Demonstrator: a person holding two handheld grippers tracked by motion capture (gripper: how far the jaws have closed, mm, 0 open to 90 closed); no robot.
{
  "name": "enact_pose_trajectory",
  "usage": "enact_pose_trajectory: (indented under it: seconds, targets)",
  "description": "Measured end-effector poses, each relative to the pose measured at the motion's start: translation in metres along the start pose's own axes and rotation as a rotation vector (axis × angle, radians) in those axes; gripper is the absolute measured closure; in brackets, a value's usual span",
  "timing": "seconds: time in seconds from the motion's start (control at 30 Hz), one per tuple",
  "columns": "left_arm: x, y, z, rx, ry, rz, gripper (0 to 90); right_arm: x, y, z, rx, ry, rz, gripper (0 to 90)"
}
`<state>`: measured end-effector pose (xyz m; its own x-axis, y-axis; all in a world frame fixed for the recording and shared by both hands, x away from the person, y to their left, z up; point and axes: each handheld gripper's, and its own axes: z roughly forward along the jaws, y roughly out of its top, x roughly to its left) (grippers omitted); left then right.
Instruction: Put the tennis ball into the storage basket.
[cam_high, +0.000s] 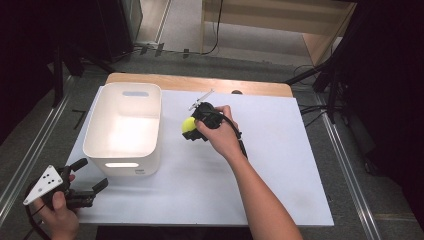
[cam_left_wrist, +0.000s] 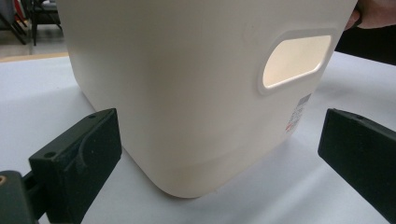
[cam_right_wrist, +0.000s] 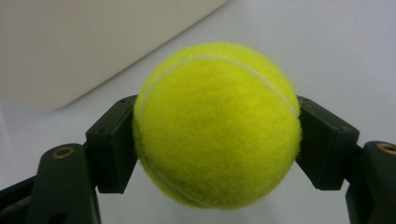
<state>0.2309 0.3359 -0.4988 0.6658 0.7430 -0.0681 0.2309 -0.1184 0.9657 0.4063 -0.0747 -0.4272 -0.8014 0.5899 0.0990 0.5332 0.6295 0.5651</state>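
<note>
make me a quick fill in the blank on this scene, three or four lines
1. The right tongs are shut on a yellow ____.
2. The white bin stands to the ____ of the ball in the high view.
3. The left tongs are ____, holding nothing.
4. The bin's inside is ____.

Missing words: tennis ball; left; open; empty

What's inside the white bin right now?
From the high view, the white bin looks empty: bare, brightly lit floor and inner walls. The strip of floor behind its near wall is hidden. The tennis ball is outside it, clamped in the right gripper.
</note>
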Motion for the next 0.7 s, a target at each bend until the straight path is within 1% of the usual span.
enact_pose_trajectory:
  seconds: [0.43, 0.5, 0.7]
  targets:
    - [0.0, 0.0, 0.0, -0.002, 0.0, -0.003, 0.0, 0.016, 0.01, -0.012, -0.024, 0.019, -0.051, 22.6]
    - [0.0, 0.0, 0.0, -0.002, 0.0, -0.002, 0.0, 0.019, 0.011, -0.013, -0.026, 0.023, -0.05, 22.6]
    - [0.0, 0.0, 0.0, 0.003, 0.002, 0.001, 0.0, 0.024, 0.015, -0.019, -0.037, 0.03, -0.065, 22.6]
